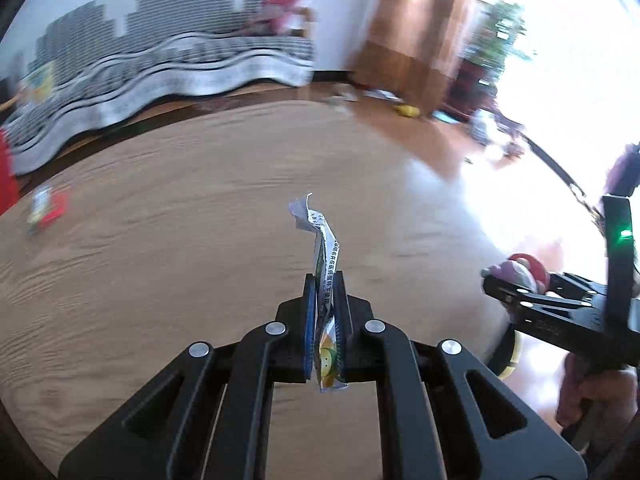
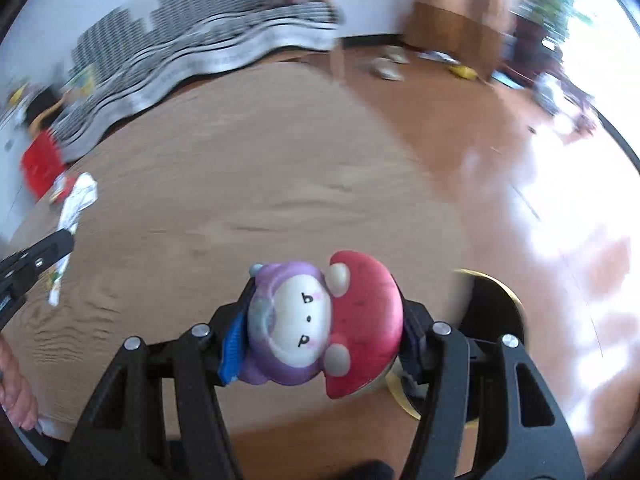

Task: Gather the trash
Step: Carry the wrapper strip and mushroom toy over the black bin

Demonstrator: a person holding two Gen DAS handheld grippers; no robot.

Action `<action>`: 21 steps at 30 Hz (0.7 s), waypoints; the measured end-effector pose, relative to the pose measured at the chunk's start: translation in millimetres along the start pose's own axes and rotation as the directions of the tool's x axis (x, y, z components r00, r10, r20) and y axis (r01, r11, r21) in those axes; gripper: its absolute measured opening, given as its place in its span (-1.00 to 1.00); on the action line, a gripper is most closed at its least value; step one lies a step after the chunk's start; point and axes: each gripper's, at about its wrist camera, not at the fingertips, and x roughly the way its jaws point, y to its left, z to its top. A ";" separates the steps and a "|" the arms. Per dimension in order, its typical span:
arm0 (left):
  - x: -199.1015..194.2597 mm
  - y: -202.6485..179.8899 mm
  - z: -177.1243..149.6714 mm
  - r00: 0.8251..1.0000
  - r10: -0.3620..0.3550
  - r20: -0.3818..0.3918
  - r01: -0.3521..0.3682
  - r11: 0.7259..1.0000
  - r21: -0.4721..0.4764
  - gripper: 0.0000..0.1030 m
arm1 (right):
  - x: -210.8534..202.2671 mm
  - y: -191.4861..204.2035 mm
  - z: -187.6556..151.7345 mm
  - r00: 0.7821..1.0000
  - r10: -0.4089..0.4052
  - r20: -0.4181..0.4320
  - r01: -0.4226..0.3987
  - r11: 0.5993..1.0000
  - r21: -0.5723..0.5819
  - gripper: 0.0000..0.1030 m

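My left gripper (image 1: pixel 326 280) is shut on a crumpled white snack wrapper (image 1: pixel 325 256) with printed text, which stands upright between the pads above the round wooden table (image 1: pixel 160 260). My right gripper (image 2: pixel 326 312) is shut on a mushroom toy (image 2: pixel 320 328) with a red cap, white face and purple body, held above the table's right edge. The right gripper with the toy also shows at the right of the left wrist view (image 1: pixel 516 276). The left gripper and its wrapper show at the left of the right wrist view (image 2: pixel 76 204).
A black bin with a gold rim (image 2: pixel 496 312) stands below the table's right edge, partly hidden by my right gripper. A red packet (image 1: pixel 48 208) lies on the table's far left. A striped sofa (image 1: pixel 160 72) is behind; small items litter the wooden floor (image 1: pixel 400 108).
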 end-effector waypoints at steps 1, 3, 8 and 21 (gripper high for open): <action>6.7 -24.9 1.1 0.999 -0.036 -0.004 0.036 0.999 0.022 -0.85 | -3.2 -20.1 -5.2 1.000 -0.016 0.001 0.016 1.000 0.024 0.16; 15.1 -59.0 1.6 0.996 -0.084 -0.009 0.085 0.995 0.055 -0.85 | -9.9 -70.4 -20.2 0.999 -0.041 -0.006 0.042 0.994 0.097 0.16; 38.8 -138.7 -10.4 0.982 -0.186 -0.044 0.191 0.971 0.145 -0.85 | -19.4 -150.6 -55.3 0.997 -0.062 -0.042 0.070 0.973 0.218 0.18; 74.3 -207.3 -22.0 0.954 -0.277 -0.113 0.294 0.939 0.179 -0.85 | 2.5 -219.9 -94.7 0.983 -0.026 -0.183 0.083 0.948 0.307 0.20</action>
